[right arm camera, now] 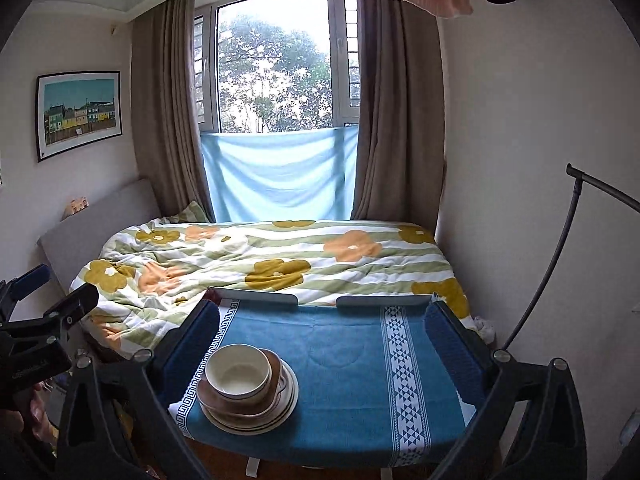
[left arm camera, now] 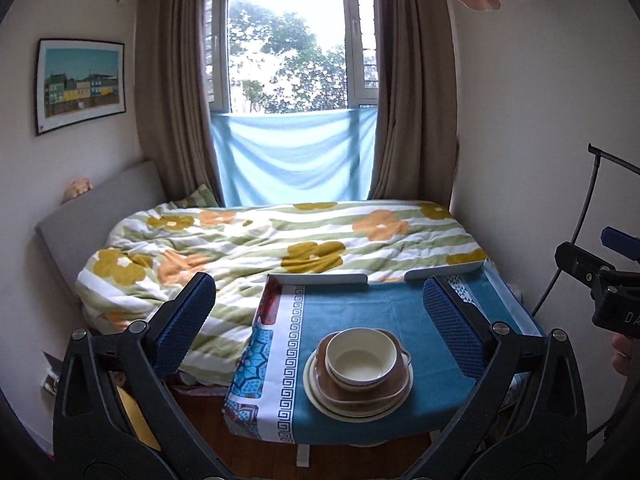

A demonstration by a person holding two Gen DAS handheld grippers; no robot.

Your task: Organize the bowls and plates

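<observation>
both your grippers are spread wide with nothing between the pads: left gripper (left arm camera: 318, 328) frames the stack from the lower half of the left wrist view, right gripper (right arm camera: 320, 350) does the same in the right wrist view, neither touching any dish. the stack (left arm camera: 358, 376) sits on the blue tablecloth (left arm camera: 360, 308) near the front edge of the small table, lower centre in the left wrist view, lower left of centre in the right wrist view. top down it reads as a cream bowl (left arm camera: 362, 356) nested in a brown bowl (left arm camera: 372, 392) with a small side handle, on cream plates (left arm camera: 320, 400); exact plate count is hard to tell. it looks like ceramic or melamine, so judge it stiff, smooth, likely slippery at glazed rims, breakable if dropped, and the whole stack fairly heavy for one pinch. better to take one piece at a time: pinch the cream bowl across its rim wall, one pad inside and one outside; for plates slide a pad under the lip at the edge. the stack already looks tidy, so the job seems done or close. readable writing: only partial white letters "da" on the other gripper's body (left arm camera: 616, 312) at the right edge of the left wrist view; faint print on the body at left edge of the right wrist view is unreadable. the bed (left arm camera: 240, 248) lies behind the table.
</observation>
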